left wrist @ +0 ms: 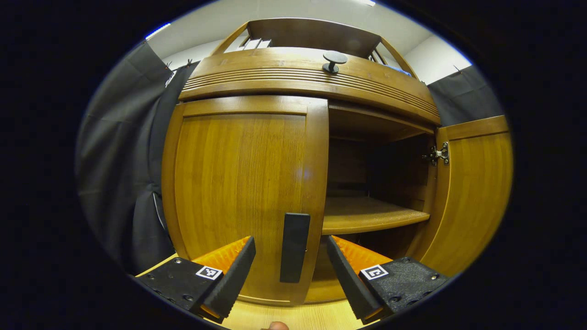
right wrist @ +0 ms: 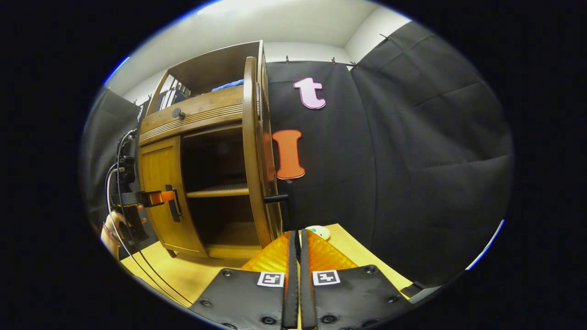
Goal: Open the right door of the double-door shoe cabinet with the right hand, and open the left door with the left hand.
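The left tongs [left wrist: 291,279] are spread wide, one finger on each side of the dark handle [left wrist: 294,247] of the left door [left wrist: 238,183], not touching it as far as can be told. That door is closed. The right tongs [right wrist: 296,275] are pressed together with nothing between them, apart from the right door [right wrist: 252,146], which stands swung open with its handle [right wrist: 275,198] sticking out. Inside the shoe cabinet [left wrist: 302,75] a shelf [left wrist: 367,215] is bare. The cabinet stands on a pale wooden tabletop [right wrist: 183,275].
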Motion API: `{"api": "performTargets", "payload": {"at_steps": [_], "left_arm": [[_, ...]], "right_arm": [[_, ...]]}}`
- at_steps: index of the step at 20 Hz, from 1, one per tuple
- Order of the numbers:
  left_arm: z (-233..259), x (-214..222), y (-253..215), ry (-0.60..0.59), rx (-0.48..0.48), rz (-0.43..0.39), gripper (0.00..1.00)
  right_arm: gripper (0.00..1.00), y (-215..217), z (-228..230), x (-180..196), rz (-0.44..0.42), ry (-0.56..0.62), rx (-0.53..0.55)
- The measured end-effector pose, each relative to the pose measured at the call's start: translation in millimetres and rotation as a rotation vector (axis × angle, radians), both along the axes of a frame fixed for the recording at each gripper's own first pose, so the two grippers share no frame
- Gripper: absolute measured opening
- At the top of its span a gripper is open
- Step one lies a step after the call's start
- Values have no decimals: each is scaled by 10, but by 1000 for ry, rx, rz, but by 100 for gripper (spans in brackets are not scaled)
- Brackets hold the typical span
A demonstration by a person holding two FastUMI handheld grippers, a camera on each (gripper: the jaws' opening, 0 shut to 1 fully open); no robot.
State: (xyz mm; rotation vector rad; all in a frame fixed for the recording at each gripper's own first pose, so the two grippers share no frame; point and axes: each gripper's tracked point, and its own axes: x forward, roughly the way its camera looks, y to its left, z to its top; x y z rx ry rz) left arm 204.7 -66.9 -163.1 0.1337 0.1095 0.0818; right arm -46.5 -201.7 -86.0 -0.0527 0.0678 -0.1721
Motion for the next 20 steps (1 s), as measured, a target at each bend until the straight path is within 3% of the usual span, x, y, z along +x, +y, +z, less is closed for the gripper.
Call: {"api": "performTargets", "payload": {"at_steps": [1,5,8,9,11,14,17,20], "left_arm": [[-45,41,24,8,-1,2,92],[-203,179,86,38,-21,11,92],[-252,250,122,38,-21,22,92],[-261,265,116,36,-16,19,94],[-229,294,91,25,6,7,91],[-165,323,80,-5,45,3,87],[-193,339,20,-3,29,-15,72],[-279,360,51,21,3,3,71]], "right_arm": [[15,-18,39,-39,-7,-7,0],[58,-247,192,-98,-91,-59,-65],[89,-198,211,-135,-66,-58,-33],[93,-202,200,-138,-66,-56,-35],[100,-208,192,-142,-67,-51,-43],[100,-193,179,-172,-60,-57,-29],[98,-128,223,-211,-31,-74,-9],[100,-10,250,-246,2,-84,-9]]}}
